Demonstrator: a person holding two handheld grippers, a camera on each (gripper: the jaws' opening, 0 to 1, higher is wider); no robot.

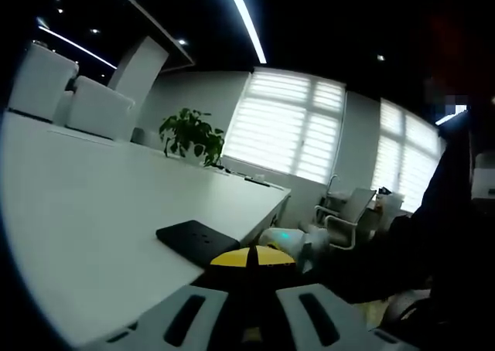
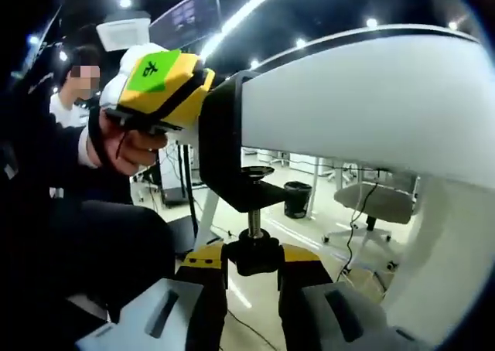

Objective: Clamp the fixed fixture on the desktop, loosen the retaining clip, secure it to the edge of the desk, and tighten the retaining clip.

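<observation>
Clamp: we see a black C-shaped clamp (image 2: 232, 146) in the right gripper view. It sits over the edge of the white worktop (image 2: 363, 103), just above our right fingers.
Screw: a thin threaded screw (image 2: 253, 221) hangs under the clamp w/ a round pad on top. The pad is below the worktop's underside; we can't tell if it touches.
Knob: the black knob (image 2: 253, 254) at the bottom of the screw sits right between our right fingers.
Right gripper (image 2: 253, 289): its fingers pinch the knob from both sides.
Left gripper, seen from the right (image 2: 158, 84): yellow w/ a green sticker, up and to the left of our right fingers. A hand (image 2: 128, 146) holds it. It is at the top of the clamp.
Left gripper (image 1: 251, 308): we see its 2 grey fingers (image 1: 186, 316) low in the left gripper view. The tips are hidden behind dark stuff, so we can't tell if they are spread or pressed.
Yellow part (image 1: 251, 257): just past the left fingers, at the worktop's near edge.
Black flat pad (image 1: 197, 239): lies on the worktop (image 1: 93, 212), a bit past the left fingers and to their left.
Plant (image 1: 193, 134): far beyond the left fingers, at the far side of the worktop.
Chair (image 2: 379, 204): a pale office chair on the floor, far past the right fingers, under the worktop.
</observation>
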